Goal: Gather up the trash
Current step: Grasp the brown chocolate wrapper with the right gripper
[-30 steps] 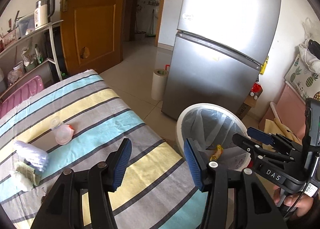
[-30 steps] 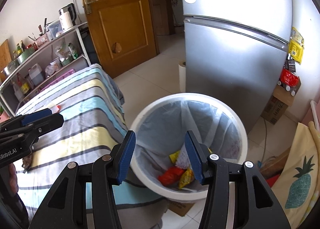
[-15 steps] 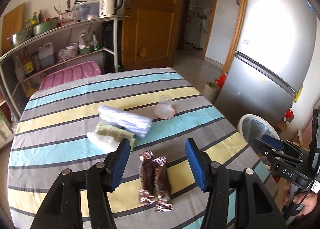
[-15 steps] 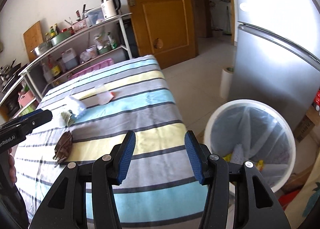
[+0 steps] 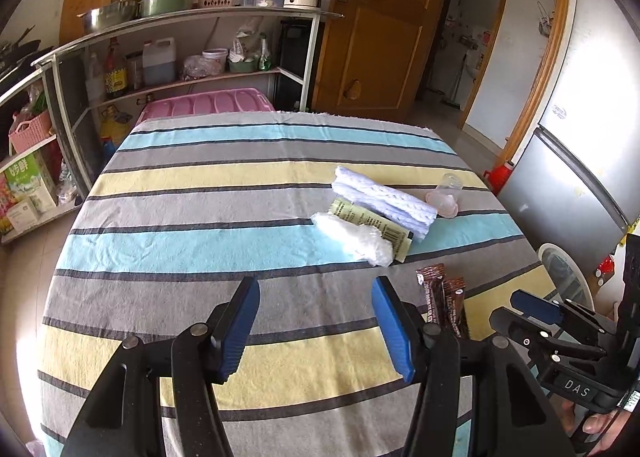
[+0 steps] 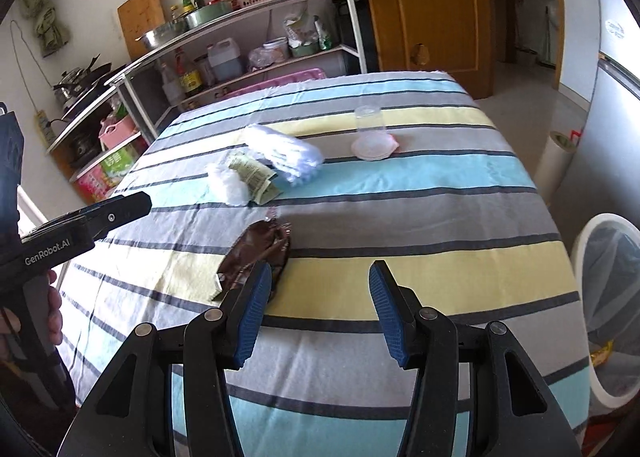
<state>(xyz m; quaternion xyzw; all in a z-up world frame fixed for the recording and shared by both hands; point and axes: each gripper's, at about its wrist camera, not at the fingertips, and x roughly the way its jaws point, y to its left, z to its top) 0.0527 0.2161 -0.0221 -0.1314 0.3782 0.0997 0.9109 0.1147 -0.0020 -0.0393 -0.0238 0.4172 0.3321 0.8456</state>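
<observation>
My left gripper [image 5: 314,325] and right gripper [image 6: 316,311] gape, empty | brown wrappers [image 6: 256,253] lie beside my right gripper's left finger, near table edge | bin [image 6: 600,297] far right | I'd centre wrappers between fingers, pinch low.

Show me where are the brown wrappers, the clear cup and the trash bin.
brown wrappers [image 6: 260,249], right wrist view, middle of the pack.
clear cup [image 6: 369,122], right wrist view, its side wall.
trash bin [image 6: 580,257], right wrist view, white rim.
</observation>
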